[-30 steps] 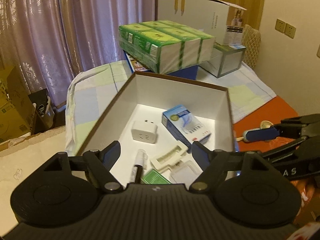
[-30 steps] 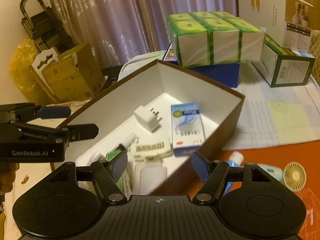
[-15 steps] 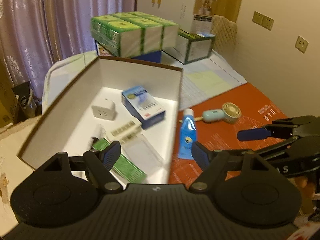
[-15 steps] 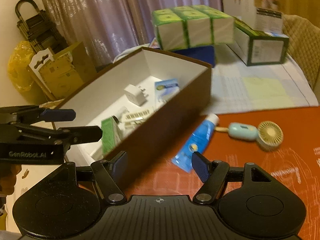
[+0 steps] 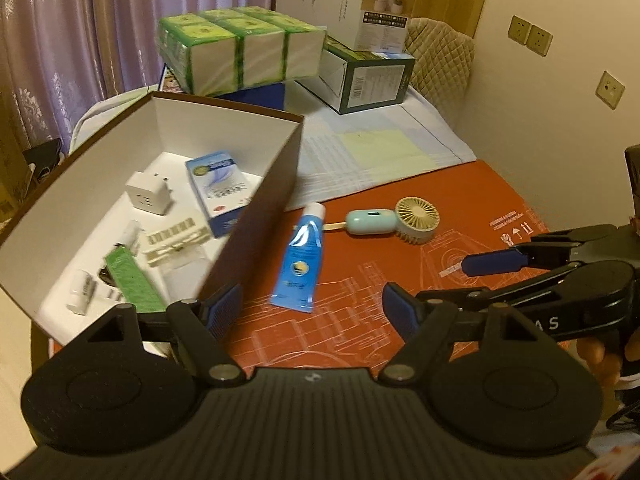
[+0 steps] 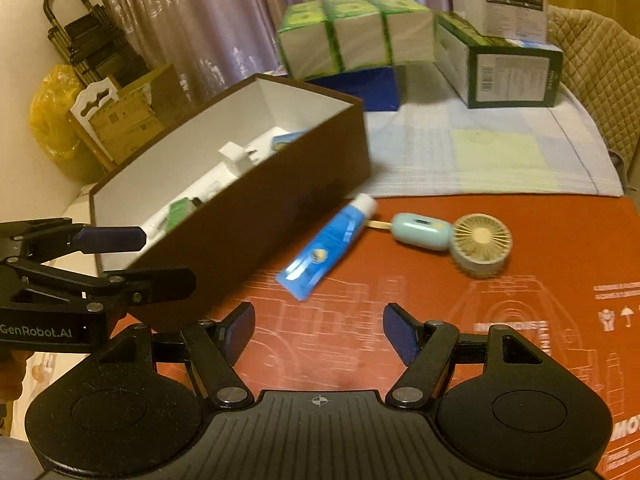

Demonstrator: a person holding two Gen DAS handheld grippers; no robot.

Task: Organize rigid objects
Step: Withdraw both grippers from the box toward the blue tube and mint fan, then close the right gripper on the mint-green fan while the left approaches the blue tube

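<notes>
Purple curtains at the back, then a table w/ a pale checked cloth (image 5: 384, 152) and, nearer, an orange-red mat (image 5: 460, 248) printed w/ white line art. Brown box (image 5: 256, 216) w/ white inside sits at the mat's left edge; in it a white plug adapter (image 5: 149, 195), a blue-white carton (image 5: 222, 186), a white clip strip (image 5: 176, 238), a green pack (image 5: 132, 280), plus small bits too blurred to name. Blue tube (image 5: 301, 264) lies flat on the mat just beside the box's right wall, white cap pointing away, apart from the box as far as can be told. Mint handheld fan (image 5: 394, 220) lies right of the tube's cap end, close but not touching. Left gripper (image 5: 312, 308) hovers over the mat, jaws spread wide & holding nothing; tube is straight ahead of it, between the finger lines, tail end nearest. Right gripper (image 6: 319, 328) likewise spread & empty; tube sits ahead, slightly left, fan ahead-right. Behind: green tissue packs (image 5: 240, 52) stacked on a blue box (image 5: 256, 96), a dark green carton (image 5: 368, 80) w/ a white carton (image 5: 372, 8) on top.
</notes>
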